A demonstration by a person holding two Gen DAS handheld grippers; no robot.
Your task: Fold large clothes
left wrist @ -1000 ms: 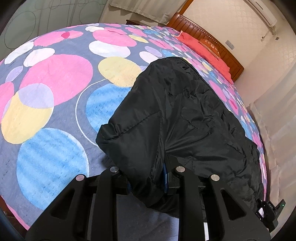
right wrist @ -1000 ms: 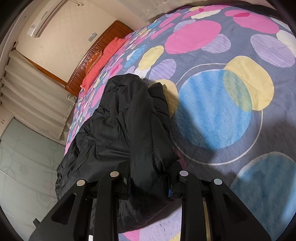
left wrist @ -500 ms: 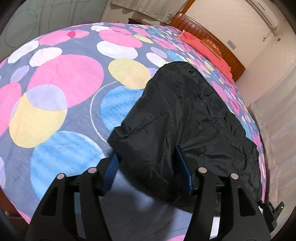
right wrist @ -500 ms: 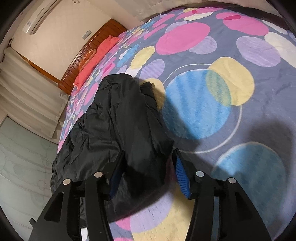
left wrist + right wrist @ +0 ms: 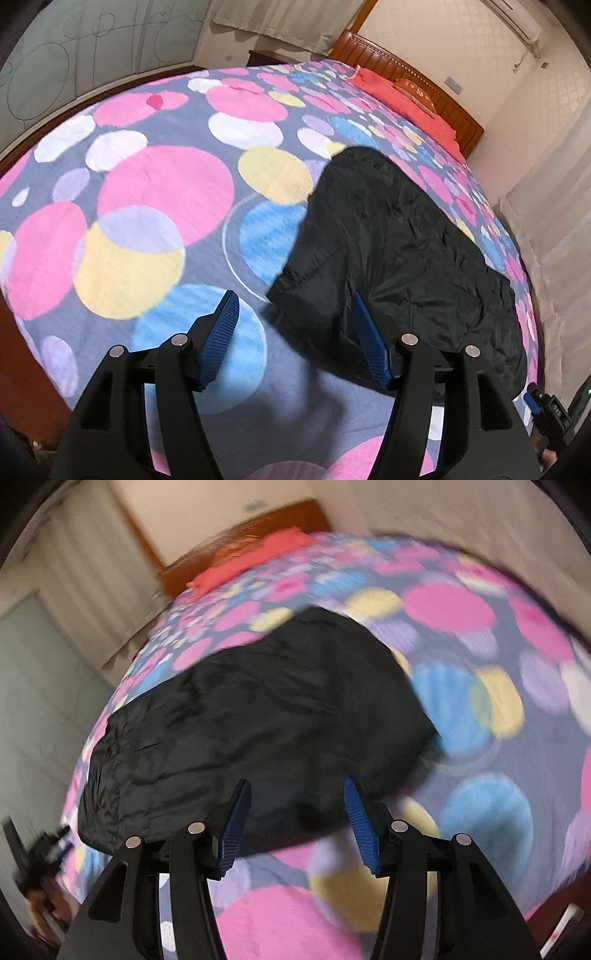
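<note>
A black padded jacket (image 5: 399, 251) lies folded on a bed with a bedspread of coloured circles (image 5: 155, 206). My left gripper (image 5: 291, 325) is open and empty, just off the jacket's near left corner; its right finger is close to the fabric. In the blurred right wrist view the jacket (image 5: 266, 709) lies flat ahead. My right gripper (image 5: 295, 805) is open and empty, above the jacket's near edge.
A wooden headboard (image 5: 406, 70) and red pillows (image 5: 391, 88) are at the far end of the bed. A curtain (image 5: 554, 206) hangs along the right side. The other gripper (image 5: 550, 410) shows at the lower right of the left wrist view.
Both grippers opened and let go of the jacket, which now lies on the bed. Both have pulled back from it; the right one is swinging fast.
</note>
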